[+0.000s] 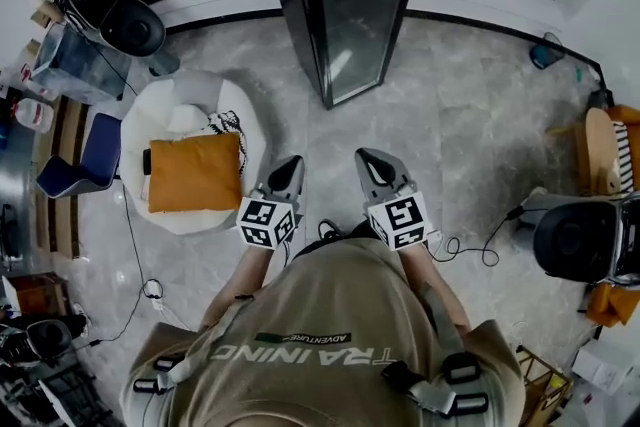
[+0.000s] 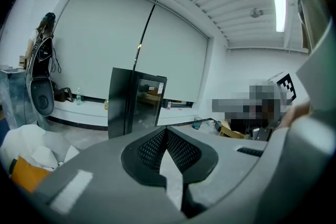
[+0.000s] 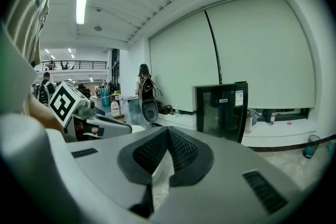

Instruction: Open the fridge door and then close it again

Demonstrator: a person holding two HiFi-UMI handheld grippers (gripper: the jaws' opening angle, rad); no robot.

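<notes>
The black fridge (image 1: pixel 340 5) with a glass door stands upright on the floor ahead, its door shut against the cabinet. Both grippers are held side by side in front of the person's chest, well short of the fridge and touching nothing. My left gripper (image 1: pixel 290 165) has its jaws closed tip to tip, with nothing between them. My right gripper (image 1: pixel 368 158) is shut and empty too. The left gripper view has the fridge (image 2: pixel 135 107) beyond the shut left gripper (image 2: pixel 167 129). In the right gripper view the fridge (image 3: pixel 223 110) stands behind the shut right gripper (image 3: pixel 168 130).
A white beanbag (image 1: pixel 160 110) holding an orange cushion (image 1: pixel 195 173) lies left of the grippers. Speakers (image 1: pixel 135 25) and clutter line the left wall. A black speaker (image 1: pixel 575 240), a cable (image 1: pixel 470 250) and a wooden chair (image 1: pixel 600 150) are at the right.
</notes>
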